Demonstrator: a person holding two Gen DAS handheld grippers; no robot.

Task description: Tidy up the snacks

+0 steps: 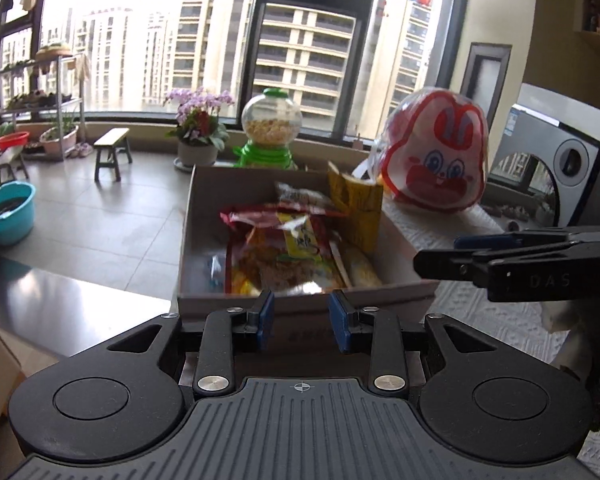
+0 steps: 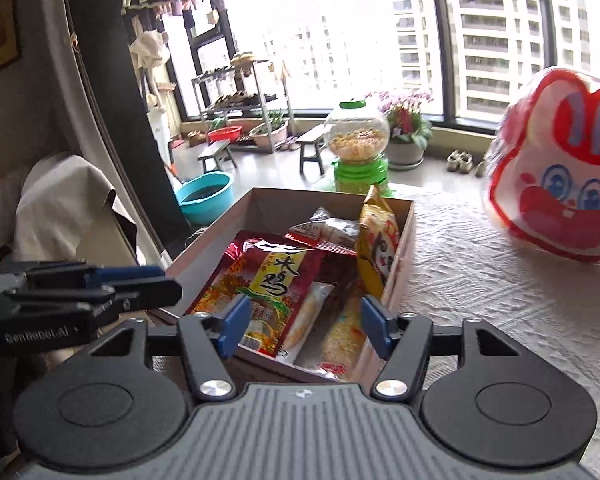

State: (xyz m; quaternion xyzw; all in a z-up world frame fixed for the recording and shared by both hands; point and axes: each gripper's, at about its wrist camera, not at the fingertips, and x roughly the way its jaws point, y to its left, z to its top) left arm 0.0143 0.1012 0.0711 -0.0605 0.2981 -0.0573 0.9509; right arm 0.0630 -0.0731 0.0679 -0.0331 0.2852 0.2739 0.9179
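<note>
Both my claws, left claw (image 1: 300, 316) and right claw (image 2: 302, 326), hang spread and empty; reaching mid-frame, I might snag the box (image 2: 404, 240) rim.

snack pkts (image 2: 268, 292) in box (image 2: 204, 248), rabbit bag (image 2: 556, 184) right

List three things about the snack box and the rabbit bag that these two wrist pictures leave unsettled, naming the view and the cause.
1. Left wrist view: print on the red snack packet is motion-blurred, unreadable.
2. Right wrist view: the rabbit bag is cut by the right edge and blurred; its contents cannot be told.
3. Both views: the bottom of the cardboard box is hidden under packets, and its near wall by the right gripper.
</note>
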